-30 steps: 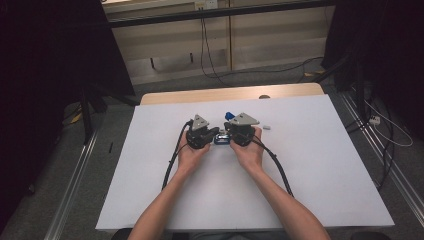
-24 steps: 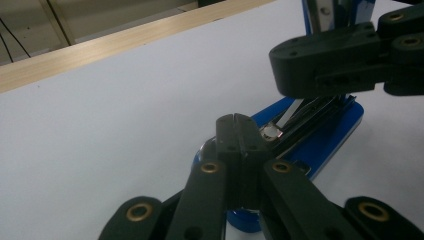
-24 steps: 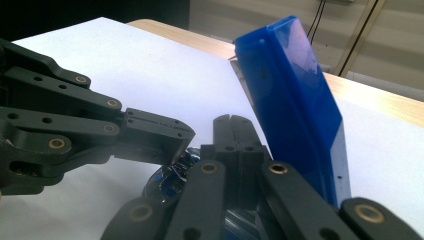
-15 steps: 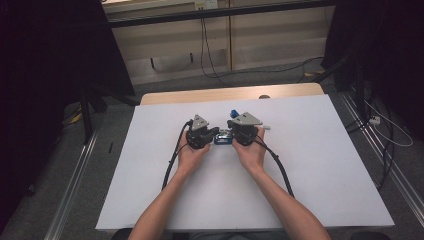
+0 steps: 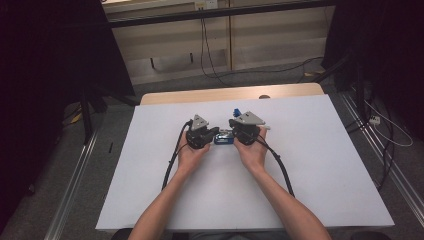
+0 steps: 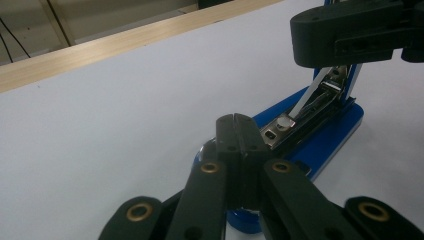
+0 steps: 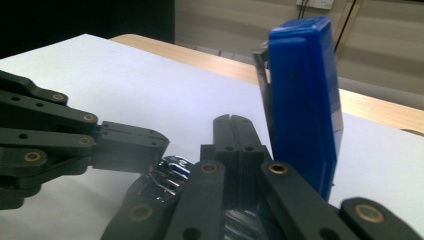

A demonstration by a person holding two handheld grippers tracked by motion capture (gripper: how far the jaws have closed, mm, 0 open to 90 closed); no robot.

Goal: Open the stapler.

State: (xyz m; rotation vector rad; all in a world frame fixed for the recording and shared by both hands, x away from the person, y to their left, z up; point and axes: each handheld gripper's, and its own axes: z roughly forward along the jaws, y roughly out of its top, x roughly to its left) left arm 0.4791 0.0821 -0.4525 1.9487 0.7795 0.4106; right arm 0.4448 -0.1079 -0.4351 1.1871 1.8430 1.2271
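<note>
The left gripper [image 5: 216, 133] is clenched empty, tips meeting over the stapler's [image 5: 224, 138] glossy blue plastic base. The stapler lies mid-table [image 5: 320, 165], long axis three-to-nine, lid [image 7: 302, 95] hinged upright toward twelve. The right gripper [image 5: 231, 133] is clenched empty at its three o'clock end.

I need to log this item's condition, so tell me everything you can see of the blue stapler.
The stapler is blue plastic with a shiny metal staple channel inside. It lies opened on the white table, near the middle, between the two grippers. Its base rests flat, while the blue top cover is swung up almost upright. The left gripper, fingers together, presses on the base end; the right gripper, also closed, sits against the metal part beside the raised cover.
</note>
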